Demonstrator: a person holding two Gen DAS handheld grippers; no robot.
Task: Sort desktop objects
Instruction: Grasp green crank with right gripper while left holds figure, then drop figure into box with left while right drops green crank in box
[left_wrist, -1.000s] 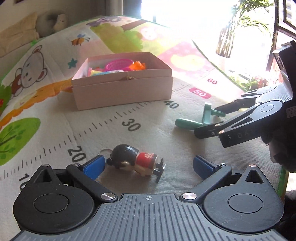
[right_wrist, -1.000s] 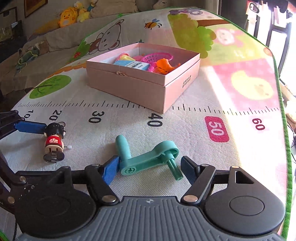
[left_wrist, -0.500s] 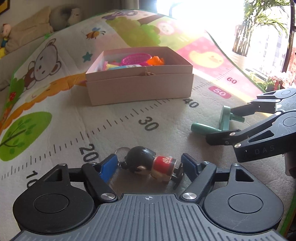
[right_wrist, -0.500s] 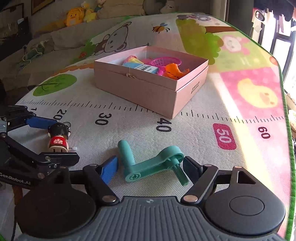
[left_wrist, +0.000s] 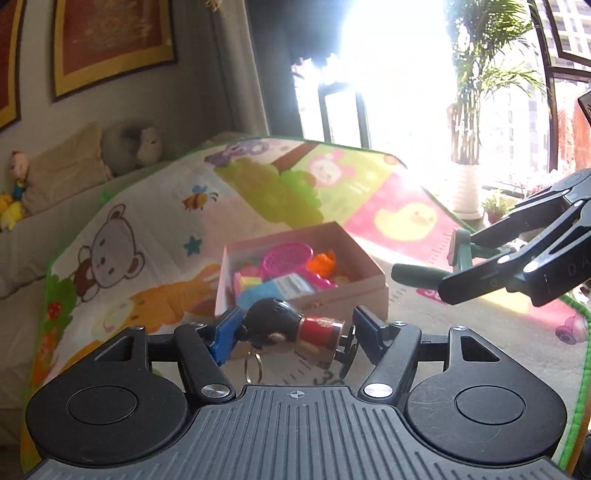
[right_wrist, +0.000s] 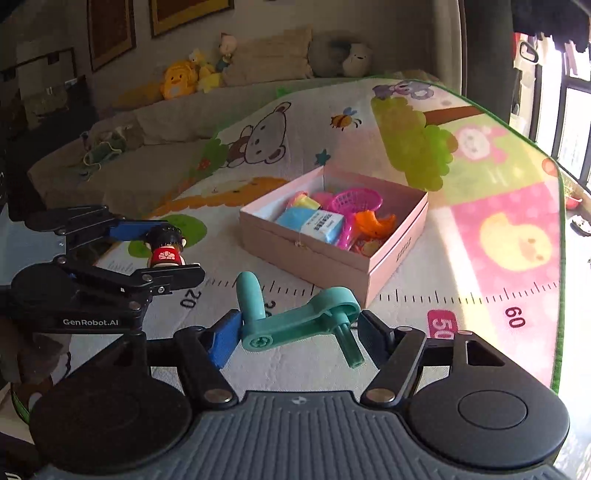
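Observation:
My left gripper (left_wrist: 293, 332) is shut on a small doll keychain (left_wrist: 291, 328) with a black head and red body, held in the air with its key ring hanging below. It also shows at the left of the right wrist view (right_wrist: 164, 245). My right gripper (right_wrist: 299, 332) is shut on a teal plastic crank handle (right_wrist: 295, 321), lifted above the mat. The crank also shows at the right of the left wrist view (left_wrist: 424, 275). A pink open box (right_wrist: 314, 254) with several toys stands on the mat ahead of both grippers (left_wrist: 365, 291).
A printed play mat (right_wrist: 498, 236) with a ruler scale covers the surface, with a green edge on the right. A sofa with plush toys (right_wrist: 184, 79) runs along the back. A bright window and a potted plant (left_wrist: 469, 110) lie to the right.
Both grippers closed on their objects and lifted them off the mat. Both moved up and toward the pink box.

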